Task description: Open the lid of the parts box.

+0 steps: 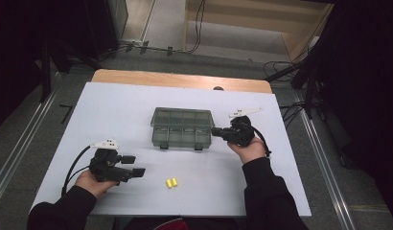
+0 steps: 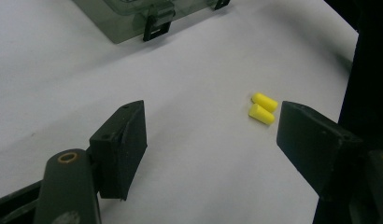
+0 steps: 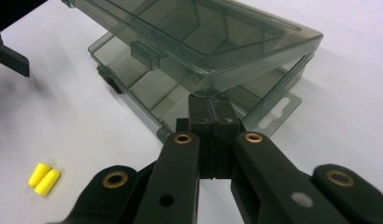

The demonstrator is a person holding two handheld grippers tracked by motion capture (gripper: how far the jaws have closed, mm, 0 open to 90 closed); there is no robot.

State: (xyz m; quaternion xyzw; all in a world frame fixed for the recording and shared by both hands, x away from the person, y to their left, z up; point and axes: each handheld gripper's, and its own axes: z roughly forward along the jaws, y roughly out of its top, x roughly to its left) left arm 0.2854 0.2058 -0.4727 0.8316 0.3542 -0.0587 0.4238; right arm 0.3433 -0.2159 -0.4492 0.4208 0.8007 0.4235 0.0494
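A smoky clear compartment box point(image 1: 182, 127) sits at the middle of the white table. In the right gripper view its lid point(image 3: 199, 32) stands lifted a little off the base point(image 3: 143, 86). My right gripper point(image 1: 214, 131) is at the box's right side, jaws shut together, tips point(image 3: 210, 100) against the underside of the lid's near corner. Two yellow foam earplugs point(image 1: 171, 182) lie side by side near the front edge. My left gripper point(image 1: 135, 166) rests low to their left, open. The earplugs point(image 2: 263, 108) lie just ahead of its right-hand jaw, with nothing between the jaws point(image 2: 210, 119).
The white table top point(image 1: 113, 110) has bare room left of the box and along the front. A wooden edge point(image 1: 180, 79) runs along the back. Cables point(image 1: 285, 67) and dark stands sit on the floor behind and at both sides.
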